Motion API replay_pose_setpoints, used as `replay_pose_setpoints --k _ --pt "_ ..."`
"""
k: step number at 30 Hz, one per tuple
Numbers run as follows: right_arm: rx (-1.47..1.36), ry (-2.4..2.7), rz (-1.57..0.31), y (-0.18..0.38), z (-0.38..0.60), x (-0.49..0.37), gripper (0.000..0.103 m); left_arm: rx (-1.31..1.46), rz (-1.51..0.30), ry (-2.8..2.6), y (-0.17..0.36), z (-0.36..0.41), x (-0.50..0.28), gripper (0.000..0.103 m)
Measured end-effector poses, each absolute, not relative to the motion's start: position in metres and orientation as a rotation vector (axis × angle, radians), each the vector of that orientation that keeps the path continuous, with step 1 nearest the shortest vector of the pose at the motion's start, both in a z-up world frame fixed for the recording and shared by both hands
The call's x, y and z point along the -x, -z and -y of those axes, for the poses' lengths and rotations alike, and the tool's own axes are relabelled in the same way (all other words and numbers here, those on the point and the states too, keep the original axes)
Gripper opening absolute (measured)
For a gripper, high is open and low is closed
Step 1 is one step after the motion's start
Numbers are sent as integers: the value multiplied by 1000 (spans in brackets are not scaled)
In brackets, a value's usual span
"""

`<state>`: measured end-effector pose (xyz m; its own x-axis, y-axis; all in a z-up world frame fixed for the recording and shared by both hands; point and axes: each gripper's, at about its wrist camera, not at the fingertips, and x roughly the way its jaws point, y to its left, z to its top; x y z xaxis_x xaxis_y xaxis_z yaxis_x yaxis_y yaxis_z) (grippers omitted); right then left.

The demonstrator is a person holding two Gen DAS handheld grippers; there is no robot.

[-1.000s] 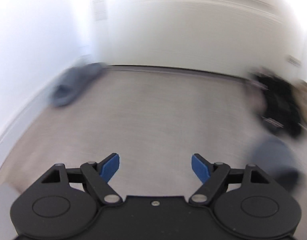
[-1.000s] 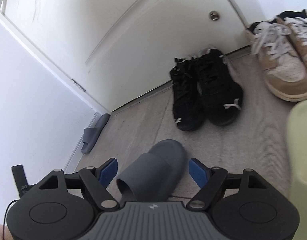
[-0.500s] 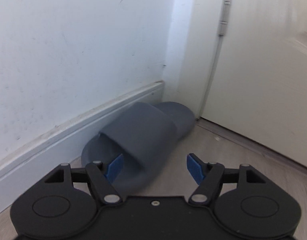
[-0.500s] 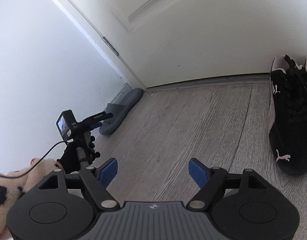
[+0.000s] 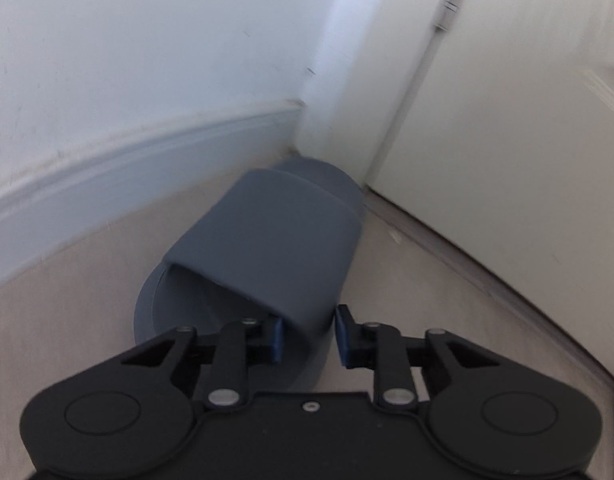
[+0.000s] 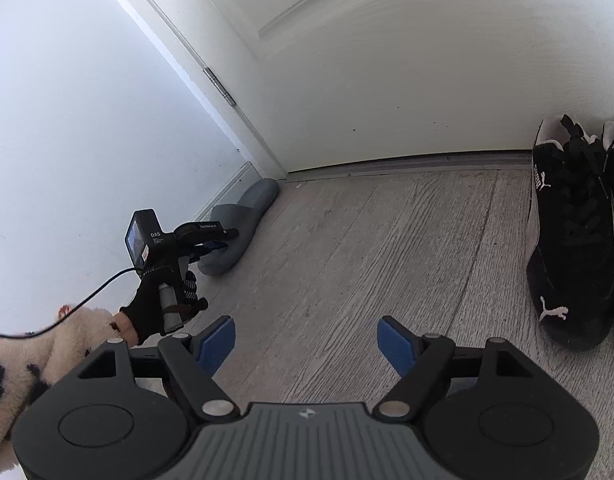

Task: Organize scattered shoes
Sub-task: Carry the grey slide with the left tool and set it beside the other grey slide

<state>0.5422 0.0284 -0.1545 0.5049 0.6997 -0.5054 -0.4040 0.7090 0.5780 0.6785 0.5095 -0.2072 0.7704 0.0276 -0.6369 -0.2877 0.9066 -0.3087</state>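
Observation:
A grey slide sandal (image 5: 275, 240) lies on the wood floor in the corner where the wall meets the door, toe toward the corner. My left gripper (image 5: 309, 338) is shut on the near right edge of its strap. The right wrist view shows the same grey slide (image 6: 243, 216) at the skirting board, with the left gripper (image 6: 217, 245) at its heel end, held by a black-gloved hand (image 6: 163, 292). My right gripper (image 6: 307, 344) is open above bare floor, holding nothing. A pair of black sneakers (image 6: 571, 240) stands at the right, toes toward me.
The white door (image 6: 387, 60) closes off the far side, with a hinge (image 6: 219, 86) at its left edge. A white wall and skirting board (image 5: 127, 168) run along the left. A fluffy spotted sleeve (image 6: 23, 360) sits at lower left. Bare floor (image 6: 367, 248) lies between slide and sneakers.
My left gripper has moved in over the grey slide and its jaws have gone from open to shut on the strap. The right gripper stays open and has shifted slightly.

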Motion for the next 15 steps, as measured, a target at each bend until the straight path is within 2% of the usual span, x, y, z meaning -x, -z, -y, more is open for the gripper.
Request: replay_pose_setpoints --k 7,15 --pt "-472 -692 -793 157 24 -508 79 452 -795 15 213 -387 -532 19" --pt "-530 -589 -743 145 121 -458 80 418 -973 175 202 -270 -449 20"
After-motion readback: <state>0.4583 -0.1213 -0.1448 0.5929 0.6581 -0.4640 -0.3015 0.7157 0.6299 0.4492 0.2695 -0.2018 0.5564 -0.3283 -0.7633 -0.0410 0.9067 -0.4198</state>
